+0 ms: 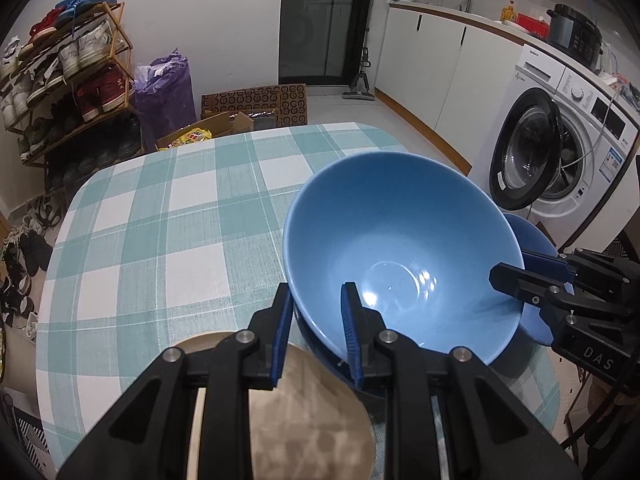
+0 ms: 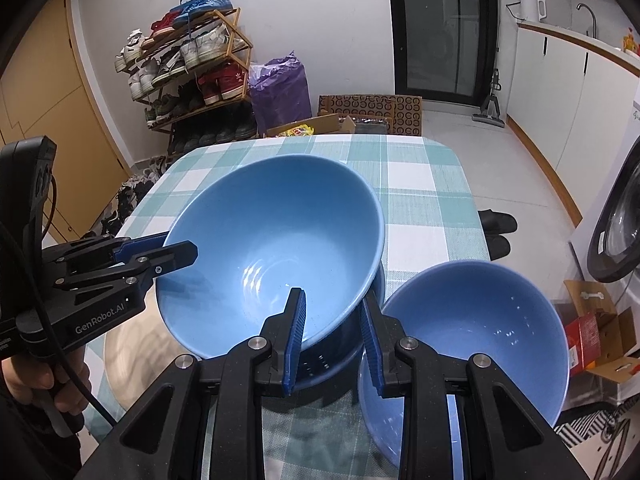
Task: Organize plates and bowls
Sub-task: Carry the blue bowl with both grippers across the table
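Note:
A large light-blue bowl [image 1: 400, 248] [image 2: 272, 240] hangs tilted over the checked table [image 1: 180, 220]. My left gripper [image 1: 316, 292] is shut on its near-left rim, and my right gripper [image 2: 332, 296] is shut on its near-right rim. Each gripper also shows in the other view, the right gripper [image 1: 516, 270] and the left gripper [image 2: 172, 250]. A darker blue dish [image 2: 336, 356] sits directly under the bowl, mostly hidden. A second light-blue bowl [image 2: 472, 340] [image 1: 532, 236] stands to the right. A beige plate [image 1: 304, 412] [image 2: 128, 352] lies at the near left.
The far half of the table [image 2: 420, 184] carries only the cloth. A washing machine [image 1: 560, 152] with its door open stands to the right. A shoe rack [image 2: 192, 68], a purple bag [image 2: 280, 88] and cardboard boxes [image 2: 372, 114] stand beyond the table. A hand [image 2: 36, 380] holds the left gripper.

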The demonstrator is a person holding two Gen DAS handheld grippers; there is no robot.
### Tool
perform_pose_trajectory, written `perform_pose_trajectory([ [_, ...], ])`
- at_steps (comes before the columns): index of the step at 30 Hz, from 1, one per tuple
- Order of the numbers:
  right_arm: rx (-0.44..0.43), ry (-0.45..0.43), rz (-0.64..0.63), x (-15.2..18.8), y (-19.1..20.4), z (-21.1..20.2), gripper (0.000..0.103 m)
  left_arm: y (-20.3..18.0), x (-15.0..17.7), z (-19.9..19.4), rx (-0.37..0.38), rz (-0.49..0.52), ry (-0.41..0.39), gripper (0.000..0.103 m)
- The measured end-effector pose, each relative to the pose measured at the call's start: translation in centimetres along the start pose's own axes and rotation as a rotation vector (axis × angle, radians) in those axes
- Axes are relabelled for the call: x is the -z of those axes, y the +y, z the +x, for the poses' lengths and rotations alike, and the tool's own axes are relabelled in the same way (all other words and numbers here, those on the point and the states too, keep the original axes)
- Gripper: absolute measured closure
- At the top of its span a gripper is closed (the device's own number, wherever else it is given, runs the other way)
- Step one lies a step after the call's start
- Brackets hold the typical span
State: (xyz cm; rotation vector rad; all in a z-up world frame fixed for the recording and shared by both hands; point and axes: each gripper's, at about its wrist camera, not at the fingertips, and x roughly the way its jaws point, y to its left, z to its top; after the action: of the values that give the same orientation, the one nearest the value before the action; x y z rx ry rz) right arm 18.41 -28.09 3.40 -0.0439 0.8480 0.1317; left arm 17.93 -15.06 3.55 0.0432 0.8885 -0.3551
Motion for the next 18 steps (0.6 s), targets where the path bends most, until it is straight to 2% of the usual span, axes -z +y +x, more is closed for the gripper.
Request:
perform_pose_trajectory([
  [18,0.003,0.020,-0.008,1.0,-0.2,1.0,0.075,0.0,0.8,1.0,-0.008,0.005,0.021,0.081],
])
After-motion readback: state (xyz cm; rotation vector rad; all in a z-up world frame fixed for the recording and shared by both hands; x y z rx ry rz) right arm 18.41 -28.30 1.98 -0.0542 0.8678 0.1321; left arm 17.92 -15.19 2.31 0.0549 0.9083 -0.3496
